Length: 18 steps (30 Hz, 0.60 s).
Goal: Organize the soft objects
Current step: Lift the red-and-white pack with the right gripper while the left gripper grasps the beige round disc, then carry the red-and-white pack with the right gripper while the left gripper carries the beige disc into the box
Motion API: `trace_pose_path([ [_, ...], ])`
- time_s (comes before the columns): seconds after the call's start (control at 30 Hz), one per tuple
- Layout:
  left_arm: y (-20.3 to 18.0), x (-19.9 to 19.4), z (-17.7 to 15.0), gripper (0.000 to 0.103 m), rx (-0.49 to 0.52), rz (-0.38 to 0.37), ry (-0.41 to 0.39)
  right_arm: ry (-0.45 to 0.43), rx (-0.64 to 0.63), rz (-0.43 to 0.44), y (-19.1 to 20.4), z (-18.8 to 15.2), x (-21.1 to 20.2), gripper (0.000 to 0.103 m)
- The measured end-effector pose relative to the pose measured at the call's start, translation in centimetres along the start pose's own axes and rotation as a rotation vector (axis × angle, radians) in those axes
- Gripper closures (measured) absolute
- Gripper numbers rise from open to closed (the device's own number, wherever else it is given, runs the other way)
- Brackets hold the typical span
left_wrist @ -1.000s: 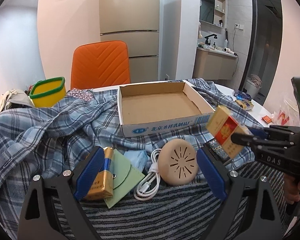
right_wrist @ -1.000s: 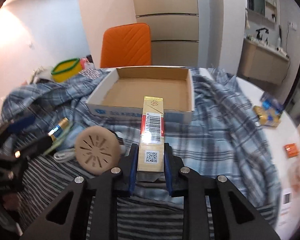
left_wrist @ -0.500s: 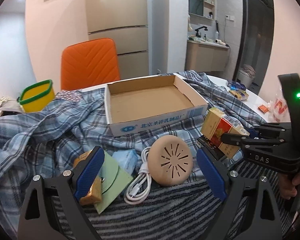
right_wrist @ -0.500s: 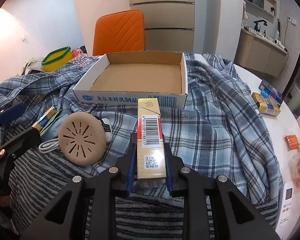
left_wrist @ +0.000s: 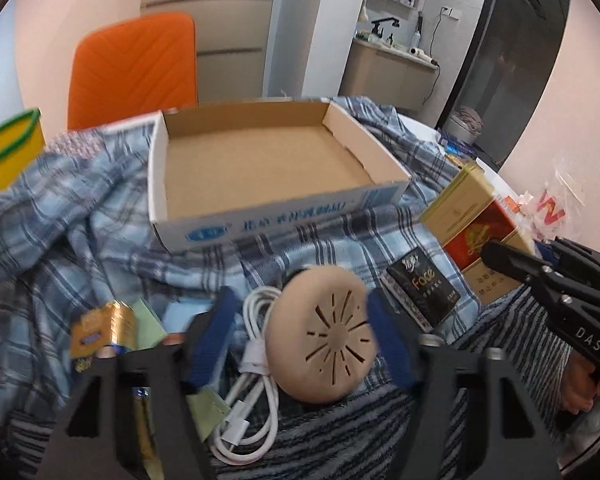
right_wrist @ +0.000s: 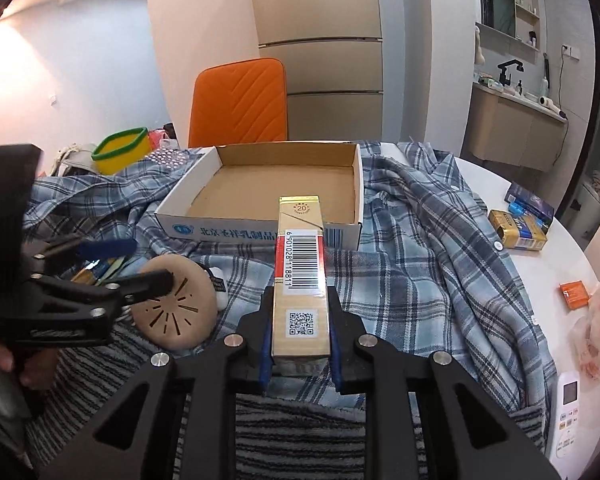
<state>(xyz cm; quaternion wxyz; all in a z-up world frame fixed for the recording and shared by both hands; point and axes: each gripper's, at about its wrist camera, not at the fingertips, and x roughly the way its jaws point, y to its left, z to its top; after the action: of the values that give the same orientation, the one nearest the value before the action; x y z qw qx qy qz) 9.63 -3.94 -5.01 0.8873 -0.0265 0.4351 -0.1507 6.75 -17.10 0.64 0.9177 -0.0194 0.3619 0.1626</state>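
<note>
The right hand-held gripper is pinching a gold-and-red cigarette pack between its blue pads, the barcode side facing up and the pack's far end pointing toward the open cardboard box. In the left wrist view the same cigarette pack is showing at the right, held just above the plaid shirt, near the box's near right corner.

The left hand-held gripper is standing spread wide, its blue fingers flanking a round tan perforated disc without clearly touching it. A coiled white charging cable is lying just left of the disc, partly between the fingers. Farther left, a gold battery pack and a pale green card are resting on the shirt. A black packet marked "Face" is lying just right of the disc, between it and the cigarette pack.

The plaid shirt is sprawling across the counter under the box, with a grey striped cloth lying at the near edge. A yellow tub with a green rim is sitting far left, and an orange chair is standing behind the box. Small packets are resting on the counter at the right.
</note>
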Motion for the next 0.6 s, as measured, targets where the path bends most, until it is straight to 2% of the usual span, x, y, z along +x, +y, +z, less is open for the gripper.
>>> trace_pose_path([
  [0.1,-0.1,0.0,-0.3,0.069,-0.001,-0.016,0.009,-0.001,-0.008,-0.012,-0.1,0.0,-0.2,0.080],
  [0.23,-0.6,-0.8,-0.4,0.070,0.013,-0.029,0.001,0.004,-0.002,-0.013,-0.4,-0.1,-0.3,0.080],
  [0.43,-2.5,-2.5,-0.5,0.070,0.057,-0.111,-0.010,0.008,0.014,-0.017,-0.9,-0.6,-0.3,0.080],
  [0.53,-3.2,-2.3,-0.7,0.070,0.059,-0.177,0.004,0.008,0.021,-0.019,-1.1,-0.8,-0.4,0.080],
  [0.6,-3.4,-2.0,-0.8,0.070,0.068,-0.170,0.007,0.006,0.023,-0.019,-1.2,-0.8,-0.5,0.080],
])
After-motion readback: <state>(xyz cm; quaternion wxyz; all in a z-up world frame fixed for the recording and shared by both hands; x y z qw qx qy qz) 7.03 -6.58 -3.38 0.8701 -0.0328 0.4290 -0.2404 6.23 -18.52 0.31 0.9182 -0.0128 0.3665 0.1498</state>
